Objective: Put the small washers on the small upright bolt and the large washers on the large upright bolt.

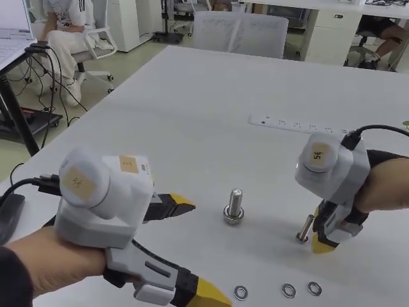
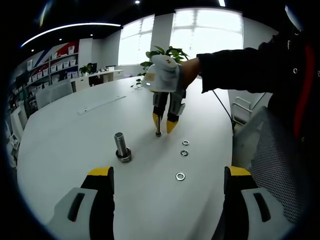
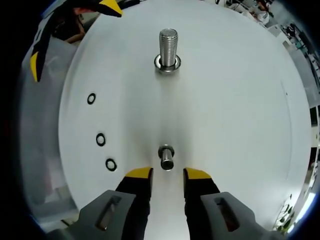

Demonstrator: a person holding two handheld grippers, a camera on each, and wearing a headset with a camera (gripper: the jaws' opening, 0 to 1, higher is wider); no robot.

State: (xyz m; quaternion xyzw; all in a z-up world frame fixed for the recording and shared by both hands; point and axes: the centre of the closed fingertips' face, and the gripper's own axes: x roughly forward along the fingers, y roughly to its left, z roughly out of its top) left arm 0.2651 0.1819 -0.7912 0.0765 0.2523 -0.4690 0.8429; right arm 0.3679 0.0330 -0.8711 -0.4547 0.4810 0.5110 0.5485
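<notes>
The large threaded steel bolt (image 1: pixel 234 206) is standing upright near the middle of the white bench (image 1: pixel 192 115). The small steel bolt (image 3: pixel 166 156) is standing upright to its right, apart from it. Both threaded ends are pointing up so that washers can be dropped over them. A ring is sitting at the base of the large bolt (washer or bolt head, it cannot be told which). Three small steel ring washers (image 1: pixel 289 291) are lying flat in a loose row on the bench, on the person's side of the bolts and clear of both, so the small-washer step is judged not yet done.

The right gripper (image 3: pixel 167 175) is pointing down at the small bolt. Its fingers are standing partly apart with a narrow gap and are holding nothing; the bolt is sitting just ahead of the tips, not between them. This stance is judged to be lining up on, or steadying, the bolt.

The left gripper (image 2: pixel 167 172) is hovering low over the bench, facing both bolts. Its fingers are spread wide and gripping nothing, which suits a flat pick of a washer; the washers are lying to its right.
</notes>
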